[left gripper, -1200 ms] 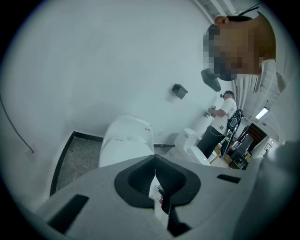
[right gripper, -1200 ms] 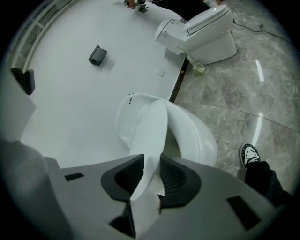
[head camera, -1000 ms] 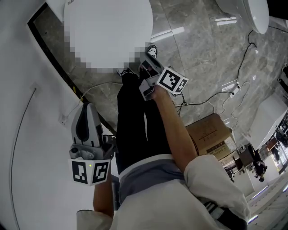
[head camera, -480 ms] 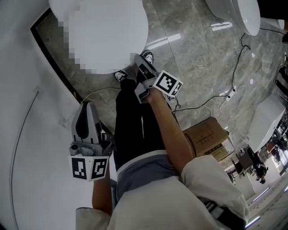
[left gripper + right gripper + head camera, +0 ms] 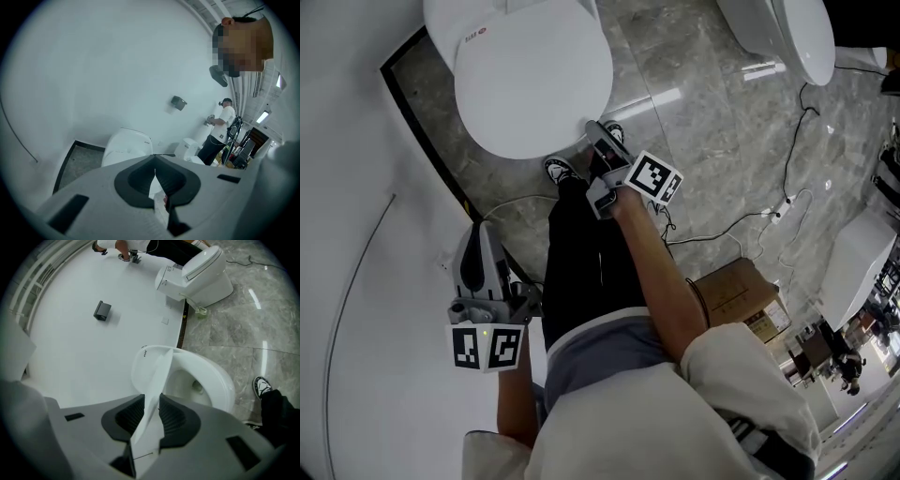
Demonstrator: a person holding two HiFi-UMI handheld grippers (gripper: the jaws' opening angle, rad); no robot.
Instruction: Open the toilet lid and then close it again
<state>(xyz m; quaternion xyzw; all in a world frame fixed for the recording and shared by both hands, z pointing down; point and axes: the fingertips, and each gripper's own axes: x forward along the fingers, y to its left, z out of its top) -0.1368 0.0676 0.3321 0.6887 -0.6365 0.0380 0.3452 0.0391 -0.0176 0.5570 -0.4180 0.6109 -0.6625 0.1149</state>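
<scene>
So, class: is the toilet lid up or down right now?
Partly up: the right gripper view shows the lid tilted off the seat, bowl visible beneath, its edge pinched between the right tongs.

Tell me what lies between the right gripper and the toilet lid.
Nothing. In the right gripper view, the right gripper has its jaws pressed directly on the edge of the toilet lid, which is partly raised above the bowl.
</scene>
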